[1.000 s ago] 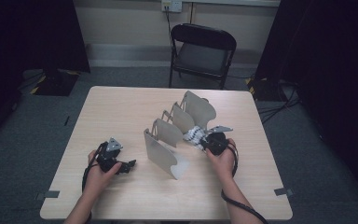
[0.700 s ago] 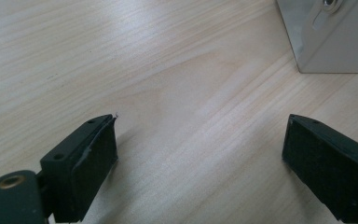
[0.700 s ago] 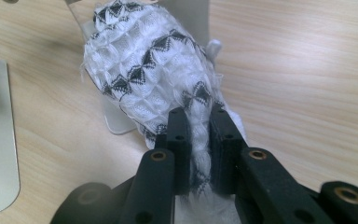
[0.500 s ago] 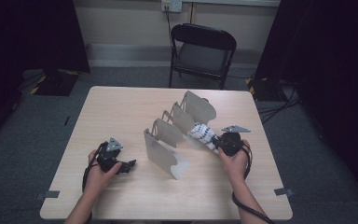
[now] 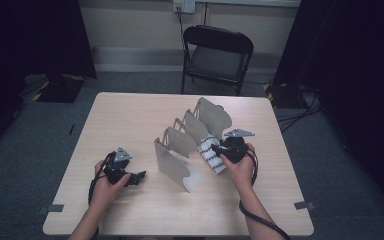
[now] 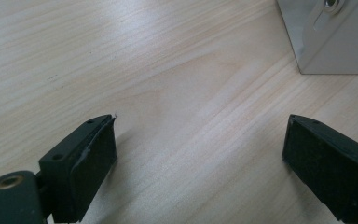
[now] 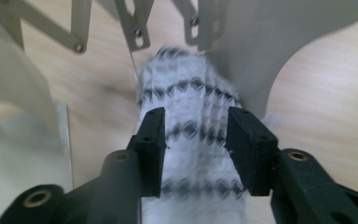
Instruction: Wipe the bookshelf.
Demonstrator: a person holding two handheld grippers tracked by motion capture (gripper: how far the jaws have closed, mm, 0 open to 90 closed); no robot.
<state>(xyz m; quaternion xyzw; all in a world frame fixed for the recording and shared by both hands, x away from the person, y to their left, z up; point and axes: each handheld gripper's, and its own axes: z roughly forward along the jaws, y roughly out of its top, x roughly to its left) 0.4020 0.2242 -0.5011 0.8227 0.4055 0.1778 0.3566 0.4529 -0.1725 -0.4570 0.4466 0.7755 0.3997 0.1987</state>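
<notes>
Lying between the right gripper point(image 7: 195, 140) jaws (just opened, pads flanking it): white patterned cloth point(image 7: 191, 98)

white black-patterned cloth point(image 7: 191, 140), grey rack point(image 5: 180, 150)

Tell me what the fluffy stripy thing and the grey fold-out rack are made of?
The stripy roll looks like soft knitted or woven fabric, white with dark diamond bands; its fuzzy edges suggest cloth. The rack looks like thin sheet metal with a dull grey matte finish, given its flat stiff plates and the riveted scissor links, though painted plastic cannot be ruled out.
</notes>
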